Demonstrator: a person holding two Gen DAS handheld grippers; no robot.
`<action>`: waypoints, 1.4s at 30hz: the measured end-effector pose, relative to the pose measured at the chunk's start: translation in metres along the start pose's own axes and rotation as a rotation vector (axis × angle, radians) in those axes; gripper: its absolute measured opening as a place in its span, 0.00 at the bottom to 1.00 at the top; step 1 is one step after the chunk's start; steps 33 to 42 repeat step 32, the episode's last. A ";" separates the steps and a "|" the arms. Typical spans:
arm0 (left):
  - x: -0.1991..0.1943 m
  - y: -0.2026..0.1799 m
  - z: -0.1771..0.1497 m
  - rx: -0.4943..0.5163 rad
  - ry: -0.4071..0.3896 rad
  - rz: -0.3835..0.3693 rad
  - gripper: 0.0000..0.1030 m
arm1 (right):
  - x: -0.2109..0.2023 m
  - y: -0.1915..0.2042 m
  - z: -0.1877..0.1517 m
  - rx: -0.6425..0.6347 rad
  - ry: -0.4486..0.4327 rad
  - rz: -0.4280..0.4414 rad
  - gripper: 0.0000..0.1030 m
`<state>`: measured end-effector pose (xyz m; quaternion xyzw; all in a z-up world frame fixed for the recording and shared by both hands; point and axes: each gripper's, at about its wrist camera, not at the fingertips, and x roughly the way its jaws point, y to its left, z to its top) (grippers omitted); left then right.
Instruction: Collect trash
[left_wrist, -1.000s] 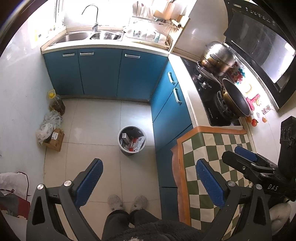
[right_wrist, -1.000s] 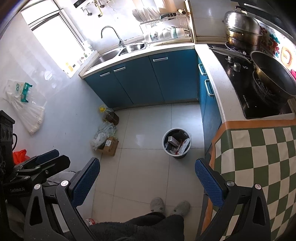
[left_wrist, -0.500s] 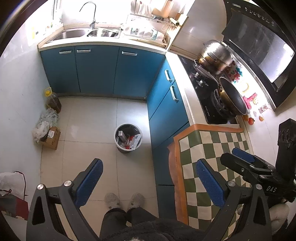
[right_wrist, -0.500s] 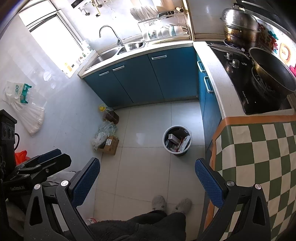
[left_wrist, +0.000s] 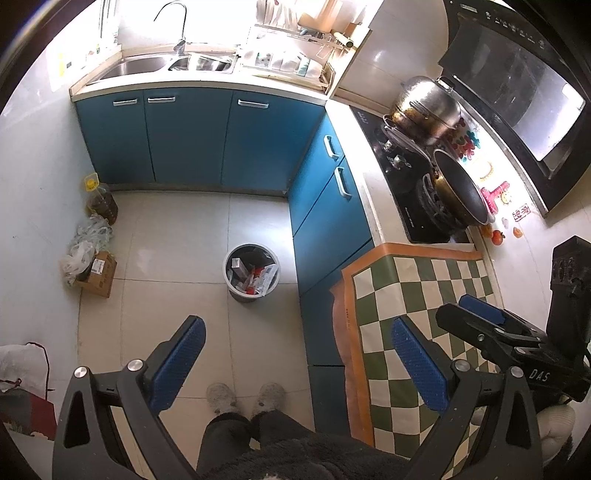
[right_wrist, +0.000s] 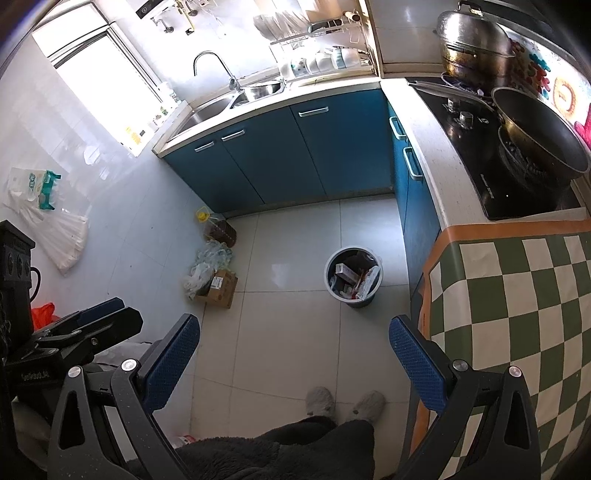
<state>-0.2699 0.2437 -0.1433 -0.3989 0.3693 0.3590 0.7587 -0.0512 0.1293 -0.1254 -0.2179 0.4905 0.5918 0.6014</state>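
Observation:
A grey trash bin (left_wrist: 252, 272) holding packaging scraps stands on the tiled floor beside the blue cabinets; it also shows in the right wrist view (right_wrist: 352, 277). My left gripper (left_wrist: 299, 354) is open and empty, held high above the floor. My right gripper (right_wrist: 293, 350) is open and empty too, also high above the floor. The right gripper shows closed-looking at the right edge of the left wrist view (left_wrist: 480, 325). A green-and-white checked cloth (left_wrist: 417, 295) covers the counter on the right and nothing lies on the part I see.
A cardboard box (right_wrist: 221, 288) and crumpled plastic bags (right_wrist: 207, 262) lie by the left wall, with an oil bottle (right_wrist: 218, 229) behind them. A stove with a wok (right_wrist: 535, 136) and a steel pot (right_wrist: 472, 40) is at right. The person's slippered feet (right_wrist: 343, 402) stand below.
Both grippers have risen and drawn back a little, so the bin and floor look smaller and farther. Both stay open and empty.

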 end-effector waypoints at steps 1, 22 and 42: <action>0.000 0.000 0.001 0.001 0.002 -0.003 1.00 | 0.000 0.001 -0.001 -0.001 0.001 0.001 1.00; 0.000 0.002 0.004 0.003 0.007 -0.015 1.00 | 0.000 0.004 0.002 -0.007 0.001 0.006 1.00; -0.002 -0.002 0.005 0.010 -0.001 -0.010 1.00 | -0.001 0.003 0.001 -0.010 0.003 0.008 1.00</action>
